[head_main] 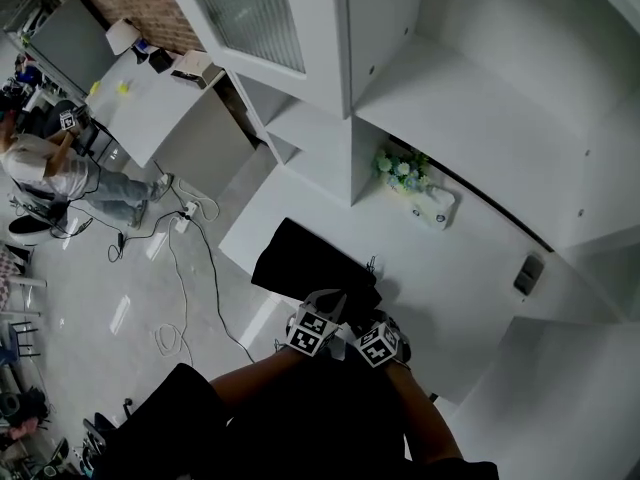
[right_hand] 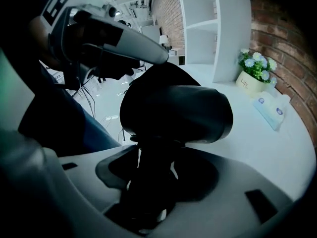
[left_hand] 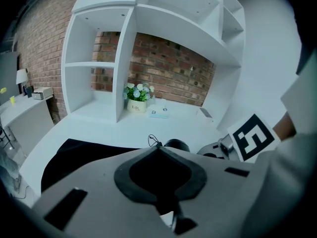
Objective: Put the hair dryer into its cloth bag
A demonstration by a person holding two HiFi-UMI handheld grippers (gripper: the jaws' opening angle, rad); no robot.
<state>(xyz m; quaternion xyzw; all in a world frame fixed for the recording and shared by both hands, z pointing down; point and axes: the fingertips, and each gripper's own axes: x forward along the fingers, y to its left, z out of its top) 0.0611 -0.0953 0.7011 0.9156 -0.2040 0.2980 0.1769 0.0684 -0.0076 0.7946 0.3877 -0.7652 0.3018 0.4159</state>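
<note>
The black cloth bag lies on the white counter, and its near edge is lifted. My left gripper is shut on that edge; in the left gripper view the cloth runs left from under the closed jaws of the left gripper. The black hair dryer stands upright in my right gripper, whose jaws are shut on its handle. Its barrel sits right in front of the bag's raised cloth. The two grippers are side by side at the counter's near edge, with the right gripper just right of the left.
A small pot of flowers and a white box stand at the back of the counter under white shelves. A dark flat device lies to the right. On the floor at left are cables, a desk and a person.
</note>
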